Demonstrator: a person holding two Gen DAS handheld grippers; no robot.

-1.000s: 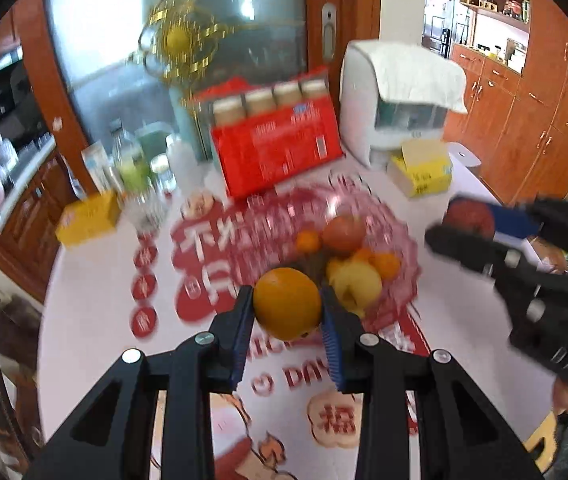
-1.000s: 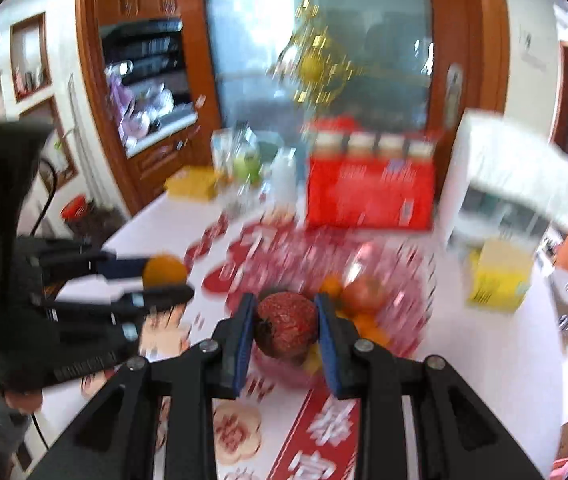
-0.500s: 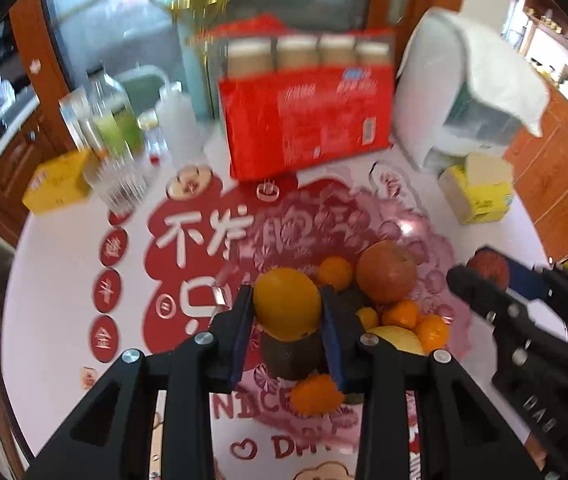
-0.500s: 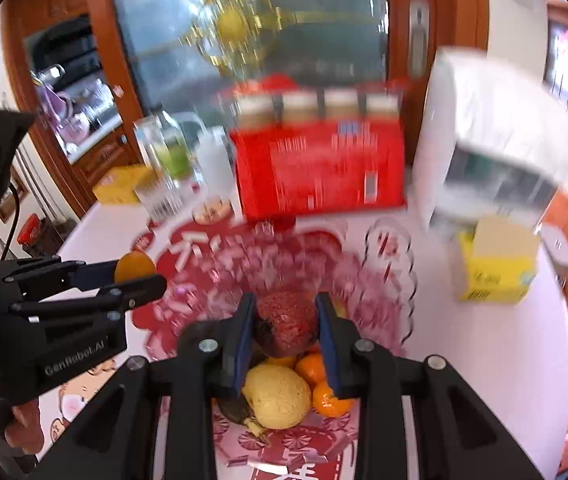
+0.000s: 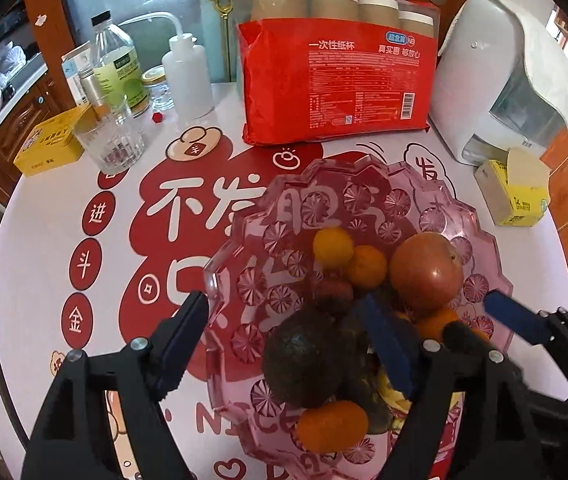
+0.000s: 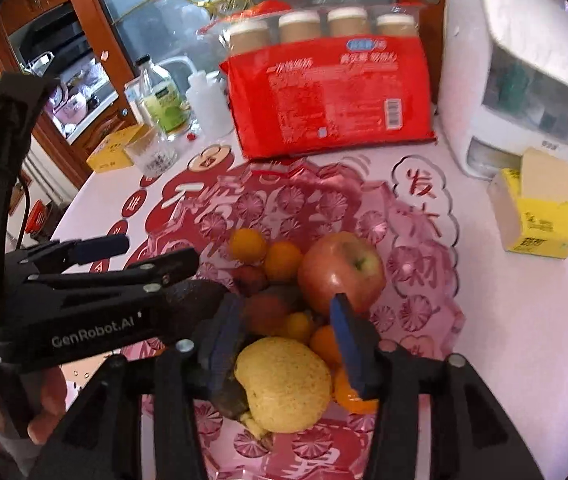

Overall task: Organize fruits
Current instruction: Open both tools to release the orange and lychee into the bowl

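Both tools' jaws are opening, empty now: left tool (image 5: 284, 340) has dropped its orange, right tool (image 6: 284, 334) its reddish fruit, into the pink glass bowl (image 5: 364, 176) below them.

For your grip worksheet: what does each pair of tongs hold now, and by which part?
Nothing: left tongs and right tongs are opening, empty, over the fruit bowl.

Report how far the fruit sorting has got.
Done: the fruit is piled in the pink glass bowl, among it the red apple, the yellow pear and several small oranges. In hand: nothing; the left gripper and right gripper hang over the pile, jaws opening and pressing on no fruit. Left: no loose fruit shows on the table.
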